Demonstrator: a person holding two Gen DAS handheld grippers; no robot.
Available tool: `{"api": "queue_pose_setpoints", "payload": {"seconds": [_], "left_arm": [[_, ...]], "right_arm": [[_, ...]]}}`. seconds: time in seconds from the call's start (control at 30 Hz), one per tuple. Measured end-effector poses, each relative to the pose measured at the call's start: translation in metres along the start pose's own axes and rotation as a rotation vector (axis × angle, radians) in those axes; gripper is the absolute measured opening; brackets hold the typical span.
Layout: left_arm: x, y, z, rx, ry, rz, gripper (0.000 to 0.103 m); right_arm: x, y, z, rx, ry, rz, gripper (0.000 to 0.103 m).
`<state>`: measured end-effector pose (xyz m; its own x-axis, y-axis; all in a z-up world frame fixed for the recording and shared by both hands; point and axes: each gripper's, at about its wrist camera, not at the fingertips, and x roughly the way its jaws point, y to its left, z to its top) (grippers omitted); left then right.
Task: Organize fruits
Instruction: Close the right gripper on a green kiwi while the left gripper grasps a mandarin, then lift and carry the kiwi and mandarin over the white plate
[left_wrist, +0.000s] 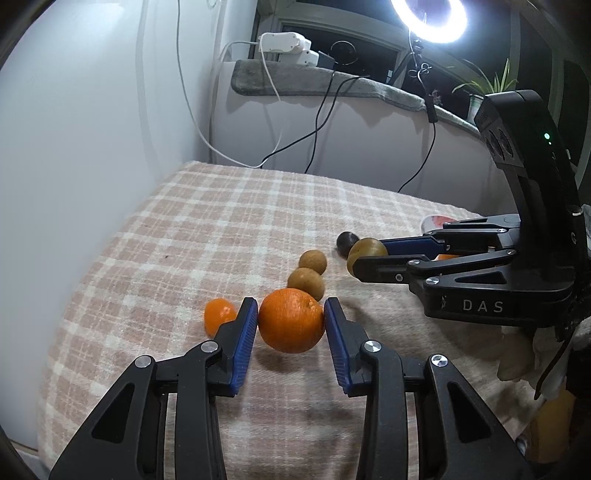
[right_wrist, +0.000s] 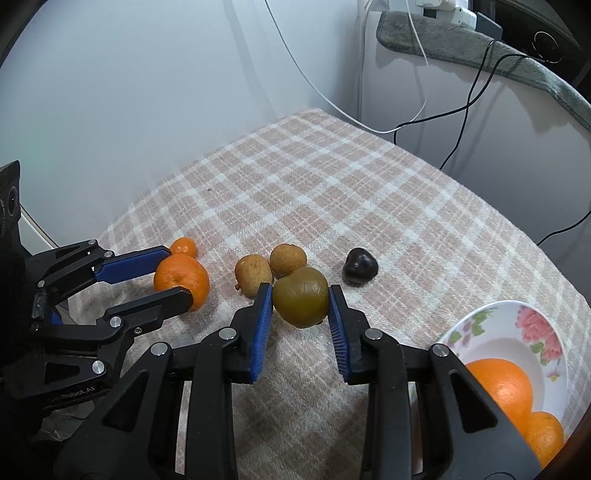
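My left gripper (left_wrist: 290, 314) is shut on a large orange (left_wrist: 291, 320), just above the checked cloth; it shows too in the right wrist view (right_wrist: 181, 280). My right gripper (right_wrist: 300, 293) is shut on an olive-green fruit (right_wrist: 301, 296), also seen in the left wrist view (left_wrist: 366, 251). A small tangerine (left_wrist: 219, 314) lies left of the orange. Two brown round fruits (left_wrist: 306, 282) (left_wrist: 313, 261) lie between the grippers. A dark plum (right_wrist: 359, 266) lies to the right.
A flowered white bowl (right_wrist: 517, 332) at the right edge holds two oranges (right_wrist: 506, 387). The checked cloth (left_wrist: 221, 229) covers the table, with a wall on the left and cables, a grey-padded ledge and a ring light behind.
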<state>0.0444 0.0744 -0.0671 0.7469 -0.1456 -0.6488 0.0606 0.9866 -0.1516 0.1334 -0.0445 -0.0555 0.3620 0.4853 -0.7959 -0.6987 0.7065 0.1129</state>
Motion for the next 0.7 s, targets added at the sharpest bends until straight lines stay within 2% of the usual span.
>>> {"api": "queue_pose_setpoints", "payload": {"seconds": [0.33,0.7], "left_arm": [[0.010,-0.010,-0.006,0.026,0.040,-0.002,0.034],[-0.004,-0.012,0.002,0.028,-0.001,-0.009,0.033]], "right_arm": [[-0.012,-0.004,-0.007,0.008,-0.015,0.001,0.031],[-0.025,-0.006,-0.007,0.015,-0.054,0.005,0.030]]}}
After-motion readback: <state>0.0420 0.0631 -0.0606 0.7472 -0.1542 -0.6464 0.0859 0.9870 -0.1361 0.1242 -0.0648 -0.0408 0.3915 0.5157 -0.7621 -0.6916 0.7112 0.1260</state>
